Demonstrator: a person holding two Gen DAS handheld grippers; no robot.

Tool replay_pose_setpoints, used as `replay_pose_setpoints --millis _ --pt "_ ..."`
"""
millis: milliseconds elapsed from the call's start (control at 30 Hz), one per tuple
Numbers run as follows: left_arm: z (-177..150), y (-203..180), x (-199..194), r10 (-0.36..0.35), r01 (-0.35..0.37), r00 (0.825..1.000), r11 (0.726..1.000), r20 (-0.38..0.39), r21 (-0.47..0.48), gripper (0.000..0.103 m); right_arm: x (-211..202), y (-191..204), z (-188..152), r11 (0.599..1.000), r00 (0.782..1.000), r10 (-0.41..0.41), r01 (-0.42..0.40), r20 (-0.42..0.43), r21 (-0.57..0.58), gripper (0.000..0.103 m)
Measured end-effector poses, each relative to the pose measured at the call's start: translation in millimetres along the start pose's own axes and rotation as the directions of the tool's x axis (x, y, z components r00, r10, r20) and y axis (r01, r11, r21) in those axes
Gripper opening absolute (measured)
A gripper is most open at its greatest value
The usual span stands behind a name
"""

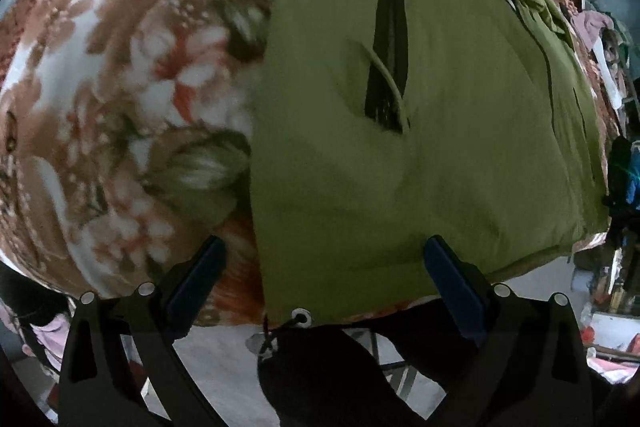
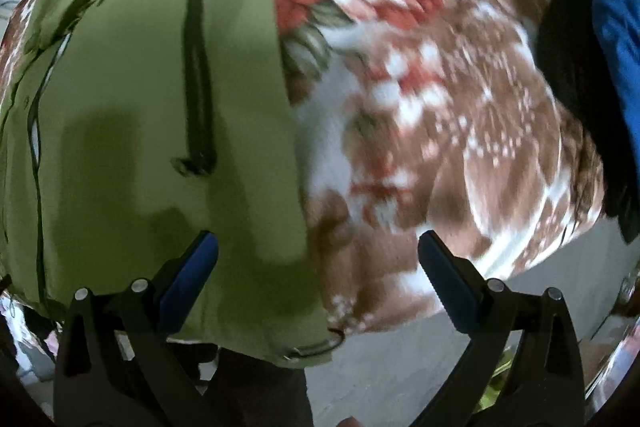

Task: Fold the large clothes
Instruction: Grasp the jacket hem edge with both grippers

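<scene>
An olive green jacket (image 1: pixel 440 147) lies spread on a floral bed cover (image 1: pixel 120 67), with a dark open pocket slit (image 1: pixel 388 47). Its near hem corner with a metal eyelet (image 1: pixel 301 317) hangs at the bed edge. My left gripper (image 1: pixel 324 267) is open above that corner, its jaws apart on either side of the hem. In the right wrist view the jacket (image 2: pixel 140 147) fills the left side, with a dark zipped pocket (image 2: pixel 198 79). My right gripper (image 2: pixel 318 263) is open over the jacket's right hem edge, holding nothing.
The floral cover (image 2: pixel 440 87) spans the bed. A blue and black cloth (image 2: pixel 612 47) lies at its far right. Grey floor (image 2: pixel 400 367) shows below the bed edge. Clothes and clutter (image 1: pixel 600 47) stand beyond the bed.
</scene>
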State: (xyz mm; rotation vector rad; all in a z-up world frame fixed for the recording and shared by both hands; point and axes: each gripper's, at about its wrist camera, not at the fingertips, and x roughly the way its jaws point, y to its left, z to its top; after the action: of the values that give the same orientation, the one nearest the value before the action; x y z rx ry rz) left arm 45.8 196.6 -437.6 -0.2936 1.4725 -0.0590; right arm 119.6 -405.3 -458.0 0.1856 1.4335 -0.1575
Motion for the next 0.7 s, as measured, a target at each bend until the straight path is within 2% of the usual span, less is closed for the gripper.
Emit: replay_pose_setpoints --millis 100,167,300,400,533,633,700 --pt "-2.8 -3.8 3.1 -0.021 0.021 1.000 1.000 -0.013 0.011 0.095 6.7 -6.5 -8.9 0.999 0.999 0.033 -0.033 -0.019 -0.001 0.098" --pt "-0.7 -13.1 -4.6 -0.094 0.095 0.995 0.995 -0.019 0.016 0.087 9.2 -8.4 -14.8 0.999 0.998 0.049 -0.049 -0.028 -0.008 0.098" --pt "1.3 -30.5 -19.6 -0.188 0.188 0.982 0.980 -0.009 0.068 0.087 10.8 -4.5 -23.3 0.992 0.992 0.121 -0.122 -0.035 -0.018 0.098" --pt "0.9 -27.6 -10.1 -0.142 0.144 0.989 0.988 -0.043 0.057 0.088 13.2 6.5 -27.4 0.982 0.982 0.185 -0.186 -0.045 -0.029 0.098" --pt "-3.4 -27.6 -3.5 -0.141 0.143 0.989 0.989 -0.052 0.029 0.088 9.2 24.9 -30.6 0.967 0.967 0.249 -0.251 -0.048 -0.042 0.098" --pt "-4.5 -32.6 -14.0 -0.203 0.204 0.979 0.978 -0.027 0.035 0.087 0.9 35.9 -28.3 0.967 0.969 0.243 -0.246 -0.050 -0.061 0.098" --pt "-4.0 -35.9 -16.2 -0.217 0.218 0.976 0.975 -0.020 0.053 0.087 -9.3 42.9 -21.8 0.964 0.967 0.251 -0.253 -0.036 -0.086 0.098"
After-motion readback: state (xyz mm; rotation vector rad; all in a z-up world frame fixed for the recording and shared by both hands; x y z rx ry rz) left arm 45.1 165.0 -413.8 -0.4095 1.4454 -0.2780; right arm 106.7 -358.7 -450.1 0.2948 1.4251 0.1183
